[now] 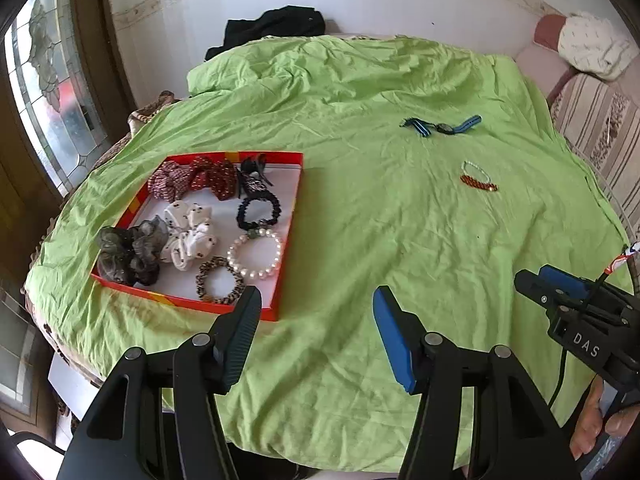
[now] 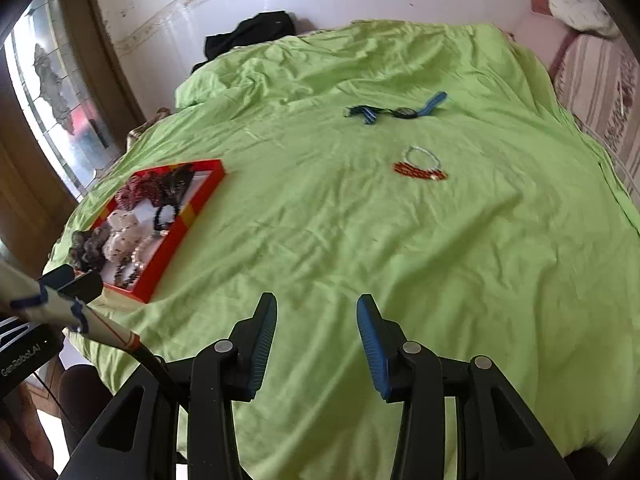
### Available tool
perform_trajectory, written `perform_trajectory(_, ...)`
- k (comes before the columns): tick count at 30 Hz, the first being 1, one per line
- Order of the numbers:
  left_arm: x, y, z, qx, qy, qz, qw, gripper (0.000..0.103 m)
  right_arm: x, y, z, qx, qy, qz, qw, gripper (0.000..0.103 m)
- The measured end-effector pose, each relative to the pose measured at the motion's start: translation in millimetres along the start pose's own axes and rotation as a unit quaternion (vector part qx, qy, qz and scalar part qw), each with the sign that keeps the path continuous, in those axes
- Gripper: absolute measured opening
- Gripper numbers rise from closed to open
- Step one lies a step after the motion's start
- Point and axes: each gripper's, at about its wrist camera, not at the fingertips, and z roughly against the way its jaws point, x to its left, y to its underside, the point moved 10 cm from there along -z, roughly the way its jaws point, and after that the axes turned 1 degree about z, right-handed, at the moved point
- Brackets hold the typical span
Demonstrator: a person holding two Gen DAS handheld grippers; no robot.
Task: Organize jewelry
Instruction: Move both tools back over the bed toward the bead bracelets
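Observation:
A red tray [image 1: 289, 240] [image 2: 176, 240] lies on the left of the green sheet [image 1: 380, 240] [image 2: 360, 240], holding several scrunchies, a dark hair tie [image 1: 258, 210] and a pearl bracelet [image 1: 256, 254]. Loose on the sheet farther off lie a blue-strapped watch [image 1: 440, 126] [image 2: 400, 111], an orange bead bracelet [image 1: 478, 184] [image 2: 418, 172] and a small pale bead bracelet [image 1: 476, 170] [image 2: 422, 155] touching it. My left gripper [image 1: 316, 300] hangs open by the tray's near right corner, nothing between its fingers. My right gripper [image 2: 316, 308] is open over bare sheet, empty.
A black garment [image 1: 276, 26] [image 2: 248, 34] lies at the far edge against the white wall. A striped cushion [image 1: 600, 120] and white cloth sit at the right. A glass door [image 1: 52, 92] stands at the left. The right gripper's body [image 1: 580, 312] shows at the right edge.

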Motion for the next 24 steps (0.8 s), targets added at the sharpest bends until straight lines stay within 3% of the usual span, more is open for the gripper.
perform_trajectory(24,-60.3,5.2,-48.1,0.059,0.008,-0.054,0.9968,0.059,-75.8,13.0,-25.6,0.026,0.013,-0.067,0.997,0.045)
